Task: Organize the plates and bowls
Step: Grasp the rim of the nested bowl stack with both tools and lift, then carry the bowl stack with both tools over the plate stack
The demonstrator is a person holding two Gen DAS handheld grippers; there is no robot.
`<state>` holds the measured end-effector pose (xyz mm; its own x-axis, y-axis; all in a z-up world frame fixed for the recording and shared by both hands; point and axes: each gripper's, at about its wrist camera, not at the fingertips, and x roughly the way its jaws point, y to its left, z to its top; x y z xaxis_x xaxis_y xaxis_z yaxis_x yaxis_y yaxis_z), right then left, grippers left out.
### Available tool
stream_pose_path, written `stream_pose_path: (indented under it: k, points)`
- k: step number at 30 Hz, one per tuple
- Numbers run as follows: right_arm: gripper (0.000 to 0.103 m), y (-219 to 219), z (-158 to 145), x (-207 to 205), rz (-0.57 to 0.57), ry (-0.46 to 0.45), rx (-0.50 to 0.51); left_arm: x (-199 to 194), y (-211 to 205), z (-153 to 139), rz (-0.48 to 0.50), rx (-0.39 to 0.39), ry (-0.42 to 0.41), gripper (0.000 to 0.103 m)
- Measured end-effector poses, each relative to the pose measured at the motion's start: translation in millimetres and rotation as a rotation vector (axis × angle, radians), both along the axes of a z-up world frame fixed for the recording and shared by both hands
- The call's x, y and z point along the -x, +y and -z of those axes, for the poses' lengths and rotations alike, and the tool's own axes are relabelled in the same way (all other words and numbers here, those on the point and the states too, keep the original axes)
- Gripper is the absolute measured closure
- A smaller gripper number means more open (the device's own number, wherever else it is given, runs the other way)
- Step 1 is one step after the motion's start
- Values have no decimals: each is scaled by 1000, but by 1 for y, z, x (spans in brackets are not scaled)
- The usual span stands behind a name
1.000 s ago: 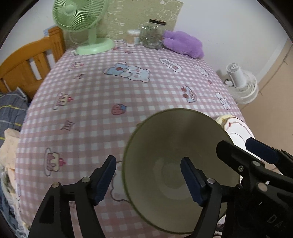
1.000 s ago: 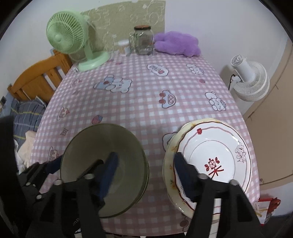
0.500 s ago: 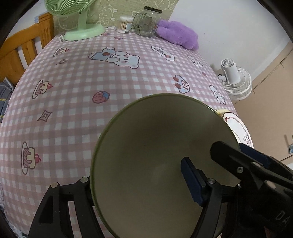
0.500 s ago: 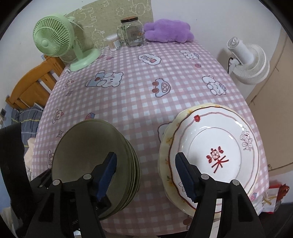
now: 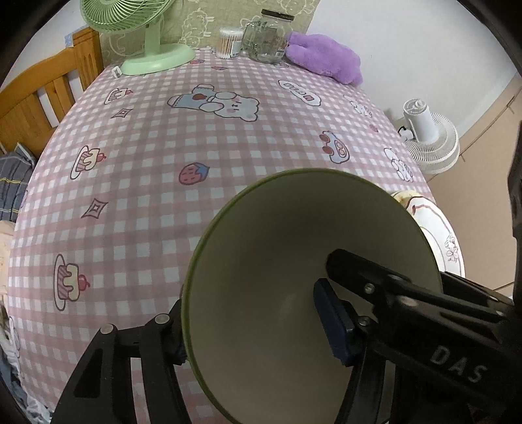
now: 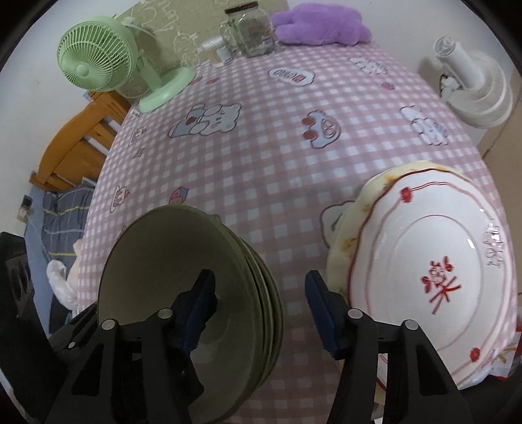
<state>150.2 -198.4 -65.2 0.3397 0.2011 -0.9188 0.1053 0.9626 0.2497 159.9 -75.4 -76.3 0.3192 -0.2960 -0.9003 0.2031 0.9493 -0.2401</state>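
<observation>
The green bowl (image 5: 303, 293) sits tilted in the left tool (image 5: 257, 326), whose two fingers are closed across its rim, one blue pad inside the bowl and the other behind the outer wall at the near left. In the right wrist view it appears as the top of a nested stack of green bowls (image 6: 195, 293) at the near left of the bench (image 6: 277, 130), though whether it is fully seated on the bowls beneath cannot be told. The right tool (image 6: 259, 306) hangs open and empty, its left finger in front of the bowl stack and its right finger just beside the stack of plates (image 6: 424, 277) at the near right edge. The judgement here is that the bowl is being nested, so the risk is a skewed release: let go while tilted, it could rock, clatter or slide off toward the near edge. The plates overhang the bench edge somewhat (or seem to, given the fisheye), so a nudge from the right tool could tip them. Far back stand a green fan (image 6: 98, 62), a glass jar (image 6: 251, 29) and a purple plush (image 6: 319, 22), well apart from the work.
</observation>
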Motion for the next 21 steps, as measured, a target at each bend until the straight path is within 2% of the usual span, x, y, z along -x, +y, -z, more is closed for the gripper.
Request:
stream_pose_path:
  k: [10,21]
  points:
    - [61,3,12,-4,-27,30,-61,1,-3,1,15,-35,-9,42]
    - [61,8,7,0,-39,30,-25,4,4,-3,27,3,33,47]
